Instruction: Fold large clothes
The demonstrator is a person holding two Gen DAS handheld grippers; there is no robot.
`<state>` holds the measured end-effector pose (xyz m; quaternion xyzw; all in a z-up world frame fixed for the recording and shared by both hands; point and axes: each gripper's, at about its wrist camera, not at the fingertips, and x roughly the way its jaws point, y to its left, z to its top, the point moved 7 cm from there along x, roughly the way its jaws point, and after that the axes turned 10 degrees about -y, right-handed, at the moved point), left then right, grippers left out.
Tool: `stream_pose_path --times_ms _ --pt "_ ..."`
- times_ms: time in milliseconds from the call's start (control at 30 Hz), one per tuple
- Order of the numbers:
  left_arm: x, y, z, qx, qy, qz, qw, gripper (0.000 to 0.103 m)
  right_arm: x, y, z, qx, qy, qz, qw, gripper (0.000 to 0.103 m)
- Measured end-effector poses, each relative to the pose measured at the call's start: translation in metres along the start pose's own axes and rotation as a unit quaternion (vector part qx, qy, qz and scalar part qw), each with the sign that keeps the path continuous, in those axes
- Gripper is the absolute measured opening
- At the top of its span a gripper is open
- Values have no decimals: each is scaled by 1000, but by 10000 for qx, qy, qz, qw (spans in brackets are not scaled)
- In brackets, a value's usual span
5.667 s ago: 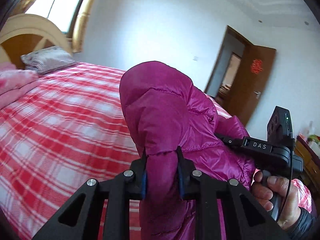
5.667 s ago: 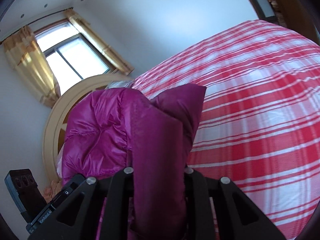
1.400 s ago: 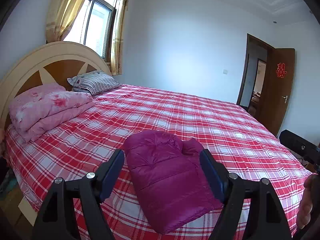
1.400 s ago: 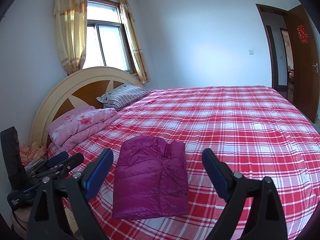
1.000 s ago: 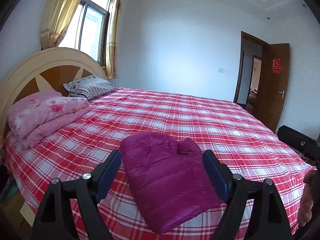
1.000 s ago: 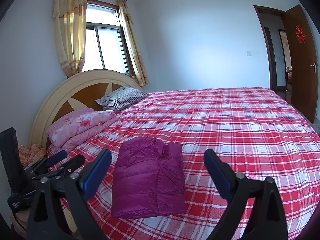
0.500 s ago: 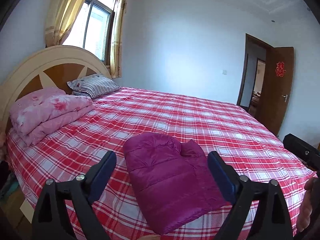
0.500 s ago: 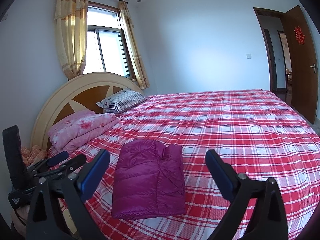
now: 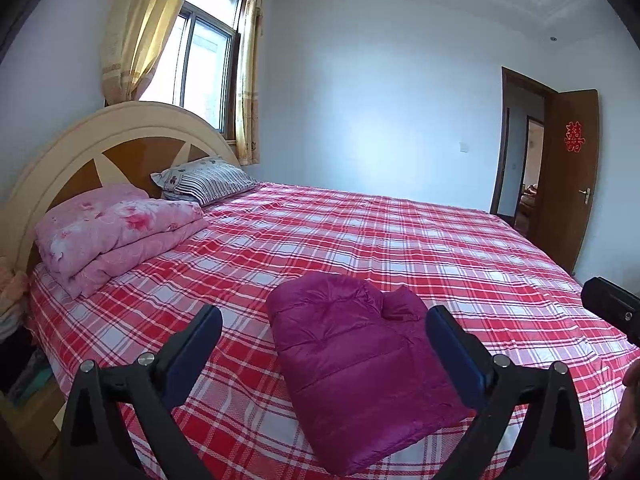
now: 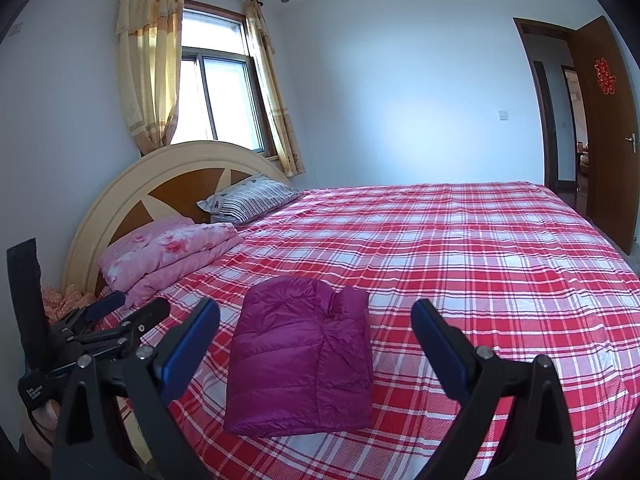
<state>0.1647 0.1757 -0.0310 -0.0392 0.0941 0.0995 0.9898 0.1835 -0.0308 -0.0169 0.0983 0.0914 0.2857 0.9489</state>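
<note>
Both my grippers are hanging over the near edge of the bed (image 9: 400,240), gripping nothing. My left gripper (image 9: 324,344) is standing with jaws wide apart, and so is my right gripper (image 10: 316,336).

The jacket (image 9: 360,364) is lying folded into a compact purple bundle on the plaid sheet, near the bed's front edge. In the left view it is sitting in the gap between my blue pads (image 9: 452,356), beyond them and not touching either; its far end is bulging up in a rounded hump, its near end is angling toward the right pad. In the right view the jacket (image 10: 304,356) is also showing between the pads (image 10: 188,348), closer to the left pad, clear of both.

The pink quilt (image 9: 116,232) is lying folded at the headboard (image 9: 132,128), well apart from the jacket, with a striped pillow (image 9: 208,180) just beside it.

Right view only: my left gripper's body (image 10: 92,336) is showing at the lower left, jaws parted, over the bed's corner. Orange cloth (image 10: 64,300) is bunching beside the headboard there.

Left view only: the black end of my right gripper's body (image 9: 612,308) is poking in at the right edge, and a bit of my right hand (image 9: 628,416) below it. Jacket's hump is reading clearer here; the right view is showing the flat top and the fold seam down the middle.

The door (image 10: 604,128) is standing open on the right in both views.
</note>
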Motion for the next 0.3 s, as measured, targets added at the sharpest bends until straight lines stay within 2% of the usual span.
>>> stream_pose_path --times_ms 200,300 --pt "1 1 -3 78 -81 107 9999 102 1 0 -3 -17 47 7 10000 99" --pt "2 -2 -4 131 -72 44 9999 102 1 0 -3 -16 53 3 10000 99"
